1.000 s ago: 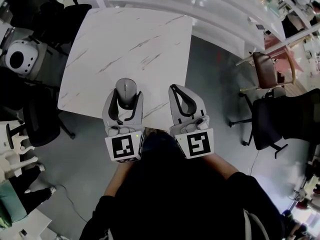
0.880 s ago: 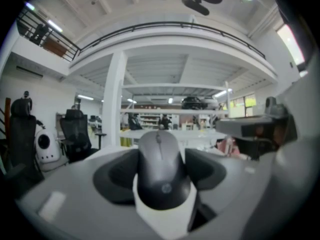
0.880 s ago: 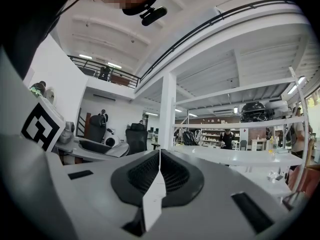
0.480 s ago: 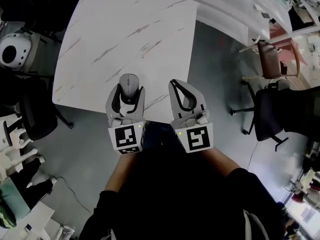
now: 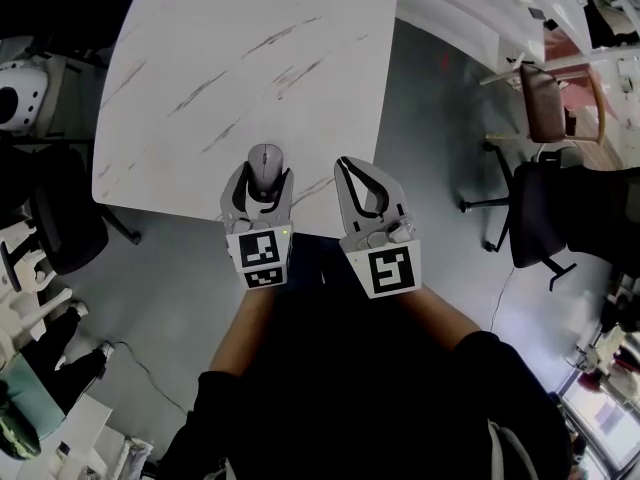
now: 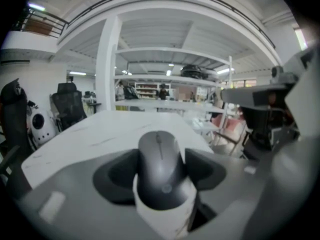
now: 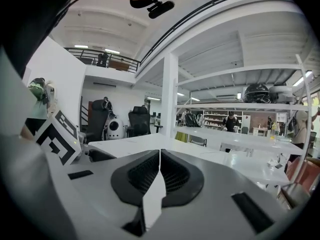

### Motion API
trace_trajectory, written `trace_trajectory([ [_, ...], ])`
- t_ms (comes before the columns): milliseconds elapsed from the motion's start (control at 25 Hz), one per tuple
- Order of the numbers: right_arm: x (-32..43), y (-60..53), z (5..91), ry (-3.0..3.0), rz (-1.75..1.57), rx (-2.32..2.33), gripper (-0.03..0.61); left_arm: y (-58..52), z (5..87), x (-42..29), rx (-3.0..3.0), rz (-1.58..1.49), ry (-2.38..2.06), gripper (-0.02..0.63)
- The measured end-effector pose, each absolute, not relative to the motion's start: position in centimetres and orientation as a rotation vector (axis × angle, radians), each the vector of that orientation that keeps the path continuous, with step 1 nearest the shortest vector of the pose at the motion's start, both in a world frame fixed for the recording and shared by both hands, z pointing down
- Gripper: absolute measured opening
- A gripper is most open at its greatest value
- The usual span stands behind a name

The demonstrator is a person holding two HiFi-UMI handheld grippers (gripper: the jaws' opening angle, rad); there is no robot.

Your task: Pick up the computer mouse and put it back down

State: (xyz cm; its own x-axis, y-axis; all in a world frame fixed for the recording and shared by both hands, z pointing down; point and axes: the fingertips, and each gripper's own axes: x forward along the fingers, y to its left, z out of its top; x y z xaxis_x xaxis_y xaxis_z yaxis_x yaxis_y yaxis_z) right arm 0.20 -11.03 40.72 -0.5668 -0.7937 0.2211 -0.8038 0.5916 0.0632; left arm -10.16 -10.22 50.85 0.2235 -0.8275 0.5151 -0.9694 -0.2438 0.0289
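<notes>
A grey computer mouse (image 5: 265, 164) sits between the jaws of my left gripper (image 5: 264, 175), over the near edge of the white marble table (image 5: 250, 48). In the left gripper view the mouse (image 6: 161, 169) fills the gap, and both dark pads (image 6: 112, 176) press on its sides. I cannot tell whether the mouse touches the tabletop. My right gripper (image 5: 348, 168) hovers beside it to the right, at the same table edge. Its jaws are shut with nothing in them, and the ribbed pads (image 7: 145, 171) meet at the tips of the right gripper (image 7: 160, 153).
A black office chair (image 5: 550, 218) and a brown chair (image 5: 545, 108) stand on the floor to the right. Another dark chair (image 5: 60, 228) and a white rounded machine (image 5: 15, 103) are on the left. A long white counter (image 5: 470, 18) runs past the table's far right.
Both grippers have sunk toward the table's near edge, the left one more so. The mouse has stayed in the left jaws. The right jaws remain shut.
</notes>
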Motion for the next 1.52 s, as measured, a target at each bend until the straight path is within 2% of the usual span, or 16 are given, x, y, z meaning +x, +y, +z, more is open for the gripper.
trace_trajectory([
  [640,-0.6,-10.1,46.1,-2.527,0.148,1.193,0.021,-8.2,59.4,-8.3,2.066,0.764,-1.465,0.299],
  [1080,-0.4,-9.9,46.7,-2.522,0.176,1.176,0.020,-7.7,60.8,-7.6,2.036,0.834,-1.428,0.302],
  [1200,-0.5,-9.9,46.8,-2.525,0.177,1.171,0.021,-7.7,61.1,-7.6,2.035,0.817,-1.413,0.313],
  [1280,-0.6,-9.9,46.7,-2.526,0.170,1.165,0.021,-7.8,61.0,-7.7,2.032,0.792,-1.421,0.378],
  [1520,-0.6,-10.1,45.8,-2.543,0.161,1.185,0.021,-8.8,57.8,-8.3,2.094,0.707,-1.525,0.380],
])
